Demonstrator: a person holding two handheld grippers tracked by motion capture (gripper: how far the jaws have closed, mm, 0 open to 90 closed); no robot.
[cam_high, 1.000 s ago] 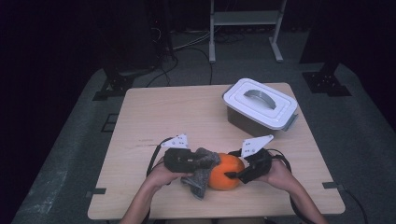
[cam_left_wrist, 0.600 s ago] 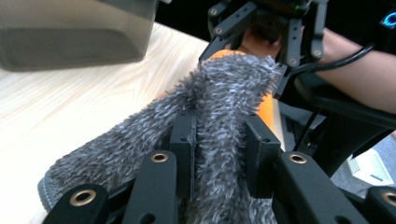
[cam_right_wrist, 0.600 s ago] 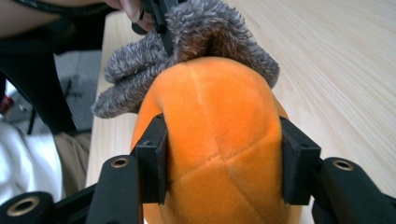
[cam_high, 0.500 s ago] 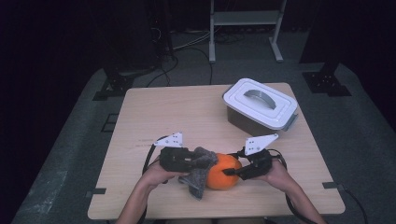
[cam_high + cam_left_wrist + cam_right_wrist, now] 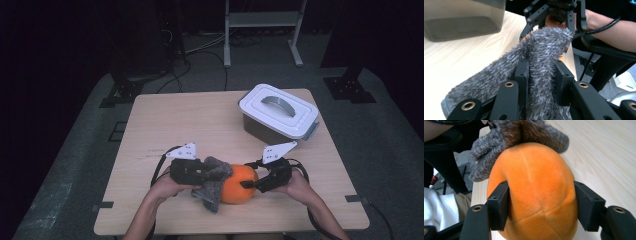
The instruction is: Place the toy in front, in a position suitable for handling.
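An orange plush ball point(image 5: 239, 184) sits near the table's front edge, and my right gripper point(image 5: 250, 185) is shut on it from the right; its two jaws press the plush ball's point(image 5: 534, 195) sides. A grey fuzzy cloth point(image 5: 214, 179) drapes against the ball's left side. My left gripper point(image 5: 210, 176) is shut on that cloth point(image 5: 541, 67), which bunches between the jaws and runs forward. Beyond the cloth stands the right gripper point(image 5: 559, 10). The cloth point(image 5: 524, 135) lies over the ball's far end.
A closed white-lidded bin point(image 5: 278, 114) stands at the back right of the wooden table point(image 5: 180, 125), and its dark wall point(image 5: 464, 20) lies far left in the left gripper view. Cables trail from both grippers. A dark floor surrounds the table.
Both grippers with the cloth and ball have shifted slightly toward the front edge and to the right; the grips are unchanged.
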